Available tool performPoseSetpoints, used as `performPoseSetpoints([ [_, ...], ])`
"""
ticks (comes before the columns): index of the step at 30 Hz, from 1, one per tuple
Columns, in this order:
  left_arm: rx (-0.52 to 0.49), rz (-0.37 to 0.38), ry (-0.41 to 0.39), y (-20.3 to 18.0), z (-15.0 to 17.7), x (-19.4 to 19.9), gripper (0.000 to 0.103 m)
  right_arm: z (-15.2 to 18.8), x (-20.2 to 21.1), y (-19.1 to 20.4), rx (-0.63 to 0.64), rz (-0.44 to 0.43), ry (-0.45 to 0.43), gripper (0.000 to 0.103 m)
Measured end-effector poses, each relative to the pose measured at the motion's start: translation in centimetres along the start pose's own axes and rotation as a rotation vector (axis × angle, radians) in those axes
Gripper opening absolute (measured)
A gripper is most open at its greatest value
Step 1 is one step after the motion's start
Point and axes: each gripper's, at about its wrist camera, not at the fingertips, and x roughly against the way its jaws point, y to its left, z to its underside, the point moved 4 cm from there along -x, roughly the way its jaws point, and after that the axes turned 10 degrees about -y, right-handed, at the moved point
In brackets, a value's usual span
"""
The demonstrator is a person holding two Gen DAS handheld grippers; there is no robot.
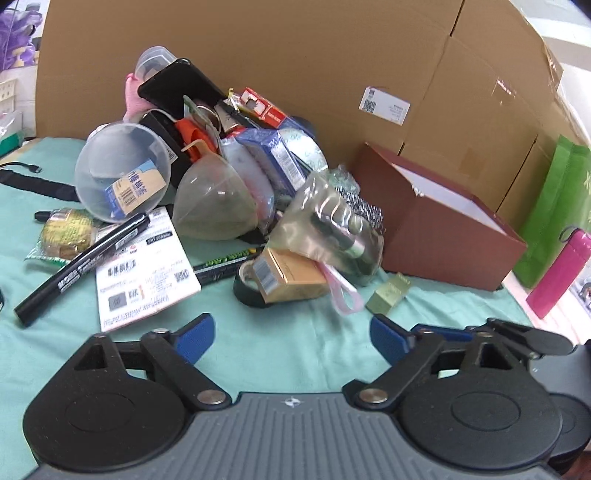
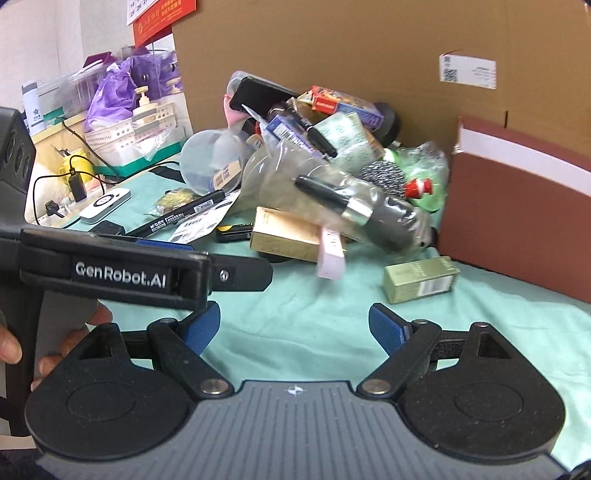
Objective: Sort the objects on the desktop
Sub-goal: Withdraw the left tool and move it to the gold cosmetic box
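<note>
Left gripper [image 1: 291, 338]: jaws spread, holding nothing, above teal cloth [image 1: 288, 354].
Right gripper [image 2: 294, 328]: jaws spread, holding nothing, just beside the left.
Heap of mixed desktop objects [image 1: 229, 166]: piled on the cloth against tall brown cardboard sheet [image 1: 295, 55].
Black marker pen [image 1: 83, 264]: lying left of the heap.
Small olive-green carton [image 2: 421, 279]: apart, near open maroon box [image 1: 443, 236].

Office storeroom — shipping cartons [image 1: 258, 55], wall calendar [image 2: 162, 14]

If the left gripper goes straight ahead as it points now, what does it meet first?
Probably the gold box at the pile's near edge, resting on a black tape roll; the open left gripper has only bare cloth before it. Depth is uncertain.
</note>
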Motion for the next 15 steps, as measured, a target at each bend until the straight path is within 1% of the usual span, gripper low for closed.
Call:
performPoseSetpoints([
  [3,-0.023,0.011,-0.014,0.1,-0.7,-0.8,0.088,0.2,-0.8,0.0,0.017,-0.007,0.000,0.083],
  [5,-0.052,0.017,-0.017,0.1,-1.1,-1.5,0.084,0.2,-1.6,-0.2,0.015,-0.018,0.005,0.078],
  [6,-0.060,0.019,-0.015,0.1,-1.3,-1.9,0.084,0.2,-1.9,-0.2,0.011,-0.029,0.011,0.077],
  [7,-0.064,0.022,-0.014,0.2,-1.4,-2.1,0.084,0.3,-2.2,-0.3,0.005,-0.039,0.016,0.076],
  [9,-0.069,0.033,-0.009,0.3,-1.7,-2.7,0.082,0.3,-2.9,0.0,-0.002,-0.066,0.027,0.071],
  [10,-0.072,0.040,-0.006,0.4,-1.9,-2.9,0.080,0.4,-3.2,0.2,-0.001,-0.078,0.034,0.070],
  [13,-0.071,0.055,0.003,0.5,-2.2,-3.7,0.075,0.3,-4.2,0.9,0.003,-0.104,0.042,0.068],
  [15,-0.075,0.064,0.009,0.5,-2.4,-4.1,0.070,0.1,-5.1,1.0,-0.006,-0.104,0.042,0.068],
])
